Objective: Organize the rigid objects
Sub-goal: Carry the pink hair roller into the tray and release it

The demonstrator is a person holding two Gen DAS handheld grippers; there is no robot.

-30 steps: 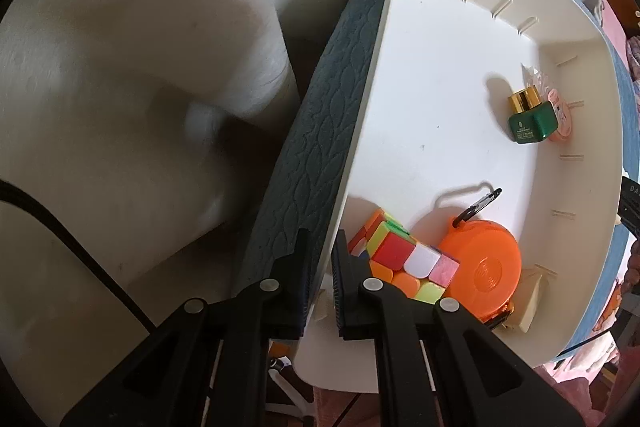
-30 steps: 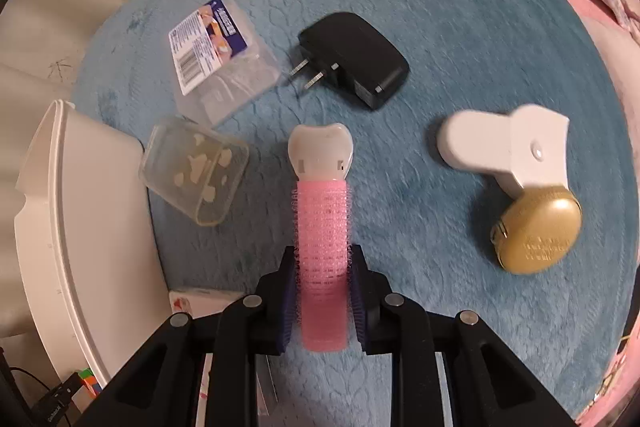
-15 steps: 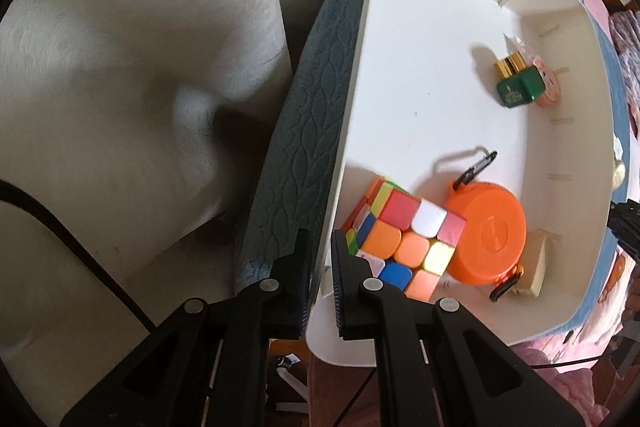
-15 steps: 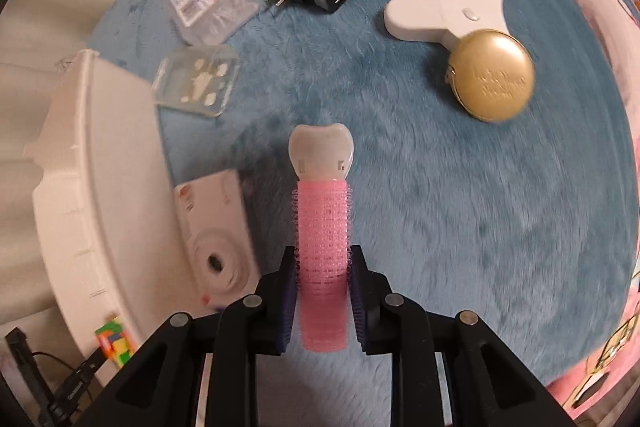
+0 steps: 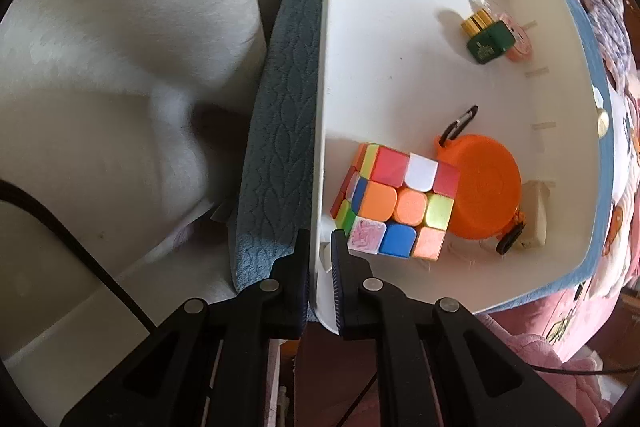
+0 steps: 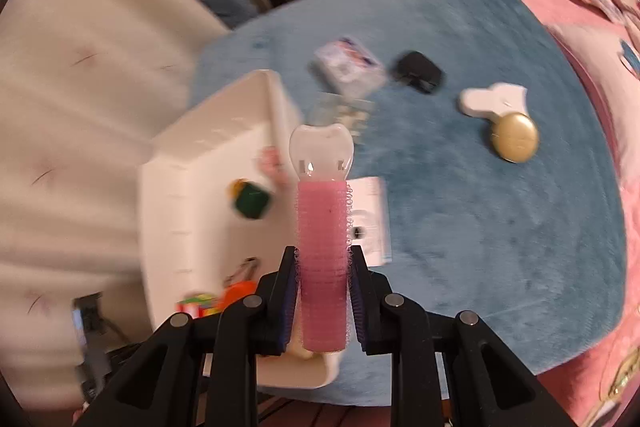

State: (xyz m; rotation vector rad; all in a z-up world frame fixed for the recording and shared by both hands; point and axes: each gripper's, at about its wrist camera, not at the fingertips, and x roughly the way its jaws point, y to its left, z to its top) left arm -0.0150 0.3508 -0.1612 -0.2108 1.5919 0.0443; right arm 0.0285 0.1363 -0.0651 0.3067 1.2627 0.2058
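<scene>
Right now the left claw (image 5: 321,251) is clenched on the side wall of the white bin (image 5: 400,75), at the bottom middle of the left view. Inside the bin sit one colourful cube (image 5: 394,203), one orange round case (image 5: 486,187) touching the cube, one small green bottle with a gold cap (image 5: 488,41) near the upper right, and one pink thing just behind the bottle. A small white block leans on the bin's right wall, next to the orange case.

The right claw (image 6: 323,291) is clenched on one pink hair roller (image 6: 323,247) with a clear tip, low in the middle of the right view. The roller hides part of the bin's near wall and part of a white box (image 6: 370,219) beside it. On the blue blanket (image 6: 500,247) lie one black plug (image 6: 418,71), one gold round case (image 6: 514,137) touching one white gadget (image 6: 486,99), and two clear plastic packs, blurry, near the bin's top corner.
</scene>
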